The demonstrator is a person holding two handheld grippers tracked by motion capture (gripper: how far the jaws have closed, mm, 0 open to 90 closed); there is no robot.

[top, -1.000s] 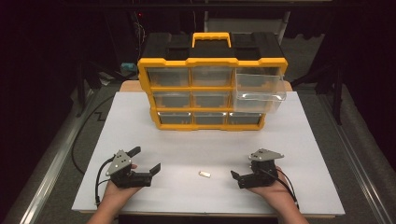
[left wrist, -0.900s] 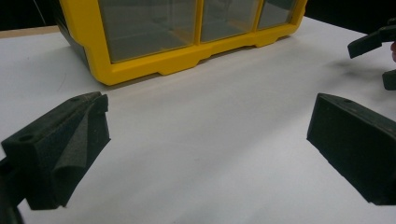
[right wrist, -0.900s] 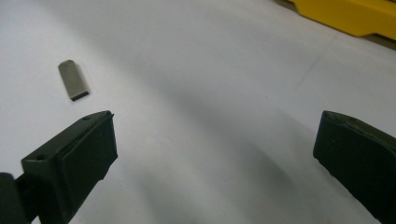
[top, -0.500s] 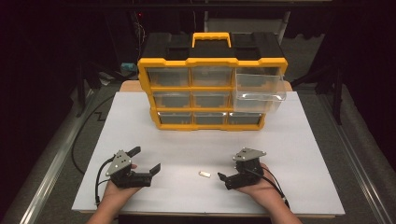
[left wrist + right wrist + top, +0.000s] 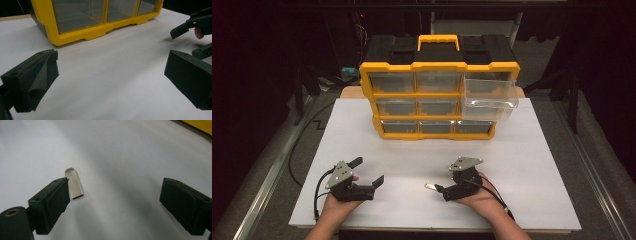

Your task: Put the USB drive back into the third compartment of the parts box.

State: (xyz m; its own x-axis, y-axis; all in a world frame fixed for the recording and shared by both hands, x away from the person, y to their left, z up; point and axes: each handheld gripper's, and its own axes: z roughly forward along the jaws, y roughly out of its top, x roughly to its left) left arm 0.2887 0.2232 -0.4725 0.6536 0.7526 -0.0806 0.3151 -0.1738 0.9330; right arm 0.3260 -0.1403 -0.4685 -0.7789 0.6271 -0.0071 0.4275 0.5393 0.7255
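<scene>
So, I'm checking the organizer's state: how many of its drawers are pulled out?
1. The top-right drawer of the yellow organizer sticks out; the other eight sit flush.

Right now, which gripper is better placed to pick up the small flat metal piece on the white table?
Right gripper: its open jaws sit beside the small flat metal piece; the left gripper is farther off.
</scene>
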